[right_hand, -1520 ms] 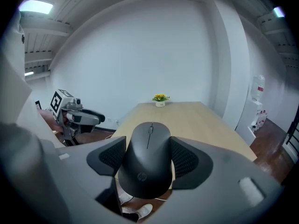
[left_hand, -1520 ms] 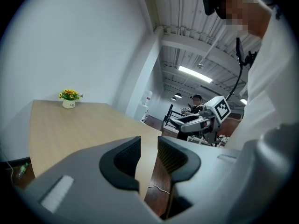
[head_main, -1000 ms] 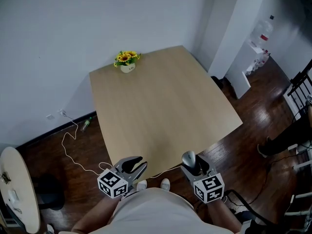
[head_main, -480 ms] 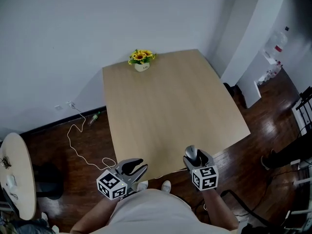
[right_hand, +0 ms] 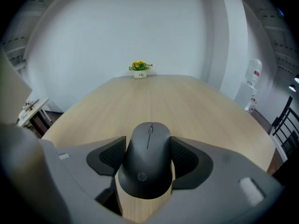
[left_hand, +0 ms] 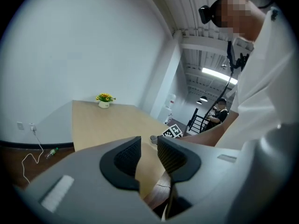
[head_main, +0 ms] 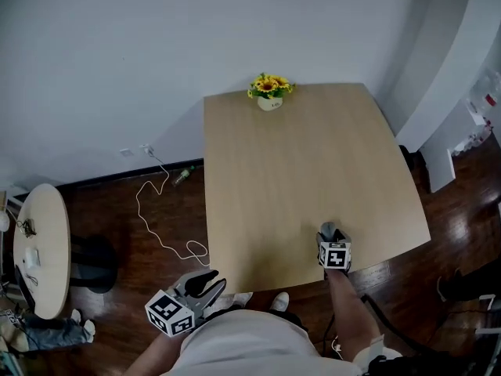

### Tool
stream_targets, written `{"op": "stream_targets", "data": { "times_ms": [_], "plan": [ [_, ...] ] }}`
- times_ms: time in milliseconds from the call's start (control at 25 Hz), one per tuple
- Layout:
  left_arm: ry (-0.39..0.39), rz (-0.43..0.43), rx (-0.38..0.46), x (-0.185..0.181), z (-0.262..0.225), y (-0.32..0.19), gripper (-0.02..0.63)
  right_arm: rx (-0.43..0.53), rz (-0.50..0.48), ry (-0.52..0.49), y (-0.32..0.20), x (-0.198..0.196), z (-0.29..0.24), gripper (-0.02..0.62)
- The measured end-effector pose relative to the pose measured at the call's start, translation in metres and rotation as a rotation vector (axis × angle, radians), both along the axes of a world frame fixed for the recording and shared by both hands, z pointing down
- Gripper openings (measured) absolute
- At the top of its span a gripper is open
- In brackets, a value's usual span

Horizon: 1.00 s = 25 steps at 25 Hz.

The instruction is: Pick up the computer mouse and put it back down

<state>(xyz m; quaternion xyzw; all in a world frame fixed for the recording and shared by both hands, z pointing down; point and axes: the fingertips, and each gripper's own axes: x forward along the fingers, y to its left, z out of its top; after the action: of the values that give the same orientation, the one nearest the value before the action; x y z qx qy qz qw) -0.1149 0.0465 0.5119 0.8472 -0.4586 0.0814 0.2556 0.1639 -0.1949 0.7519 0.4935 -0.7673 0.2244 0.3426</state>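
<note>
Jaws, right gripper (right_hand: 148, 146): clamp mouse (right_hand: 147, 164), nose toward flowerpot (right_hand: 140, 72).

Your head camera stares steeply down, with the flower pot (head_main: 268, 92) at the table's (head_main: 297, 171) far edge. The camera on your right gripper (right_hand: 149, 148) skims low and faces that pot. The camera on your left gripper (left_hand: 148, 146) sees the pot from off the opposite edge.

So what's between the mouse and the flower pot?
Only bare light wooden tabletop between black computer mouse and small pot of yellow flowers; right gripper view shows it.
</note>
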Motion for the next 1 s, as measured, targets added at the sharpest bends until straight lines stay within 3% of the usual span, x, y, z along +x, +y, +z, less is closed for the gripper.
{"op": "stream_targets", "data": {
  "times_ms": [200, 440, 600, 640, 720, 1000],
  "plan": [
    [0.006, -0.084, -0.020, -0.012, 0.004, 0.004, 0.092, -0.017, -0.013, 0.046, -0.018, 0.000, 0.035, 0.301],
    [0.017, -0.108, -0.023, -0.015, 0.006, -0.001, 0.092, -0.081, -0.009, -0.011, -0.016, -0.006, 0.049, 0.308],
    [0.023, -0.069, -0.013, -0.005, 0.006, -0.013, 0.092, -0.081, -0.026, 0.015, -0.016, -0.006, 0.045, 0.319],
    [0.026, -0.057, -0.007, -0.003, 0.005, -0.016, 0.092, -0.066, -0.029, 0.024, -0.018, -0.005, 0.041, 0.364],
    [0.029, -0.028, 0.007, 0.004, 0.003, -0.023, 0.092, -0.028, -0.033, 0.021, -0.019, -0.002, 0.028, 0.382],
    [0.043, 0.092, 0.051, 0.023, 0.000, -0.044, 0.092, 0.115, -0.048, 0.006, 0.009, 0.004, -0.063, 0.383]
  ]
}}
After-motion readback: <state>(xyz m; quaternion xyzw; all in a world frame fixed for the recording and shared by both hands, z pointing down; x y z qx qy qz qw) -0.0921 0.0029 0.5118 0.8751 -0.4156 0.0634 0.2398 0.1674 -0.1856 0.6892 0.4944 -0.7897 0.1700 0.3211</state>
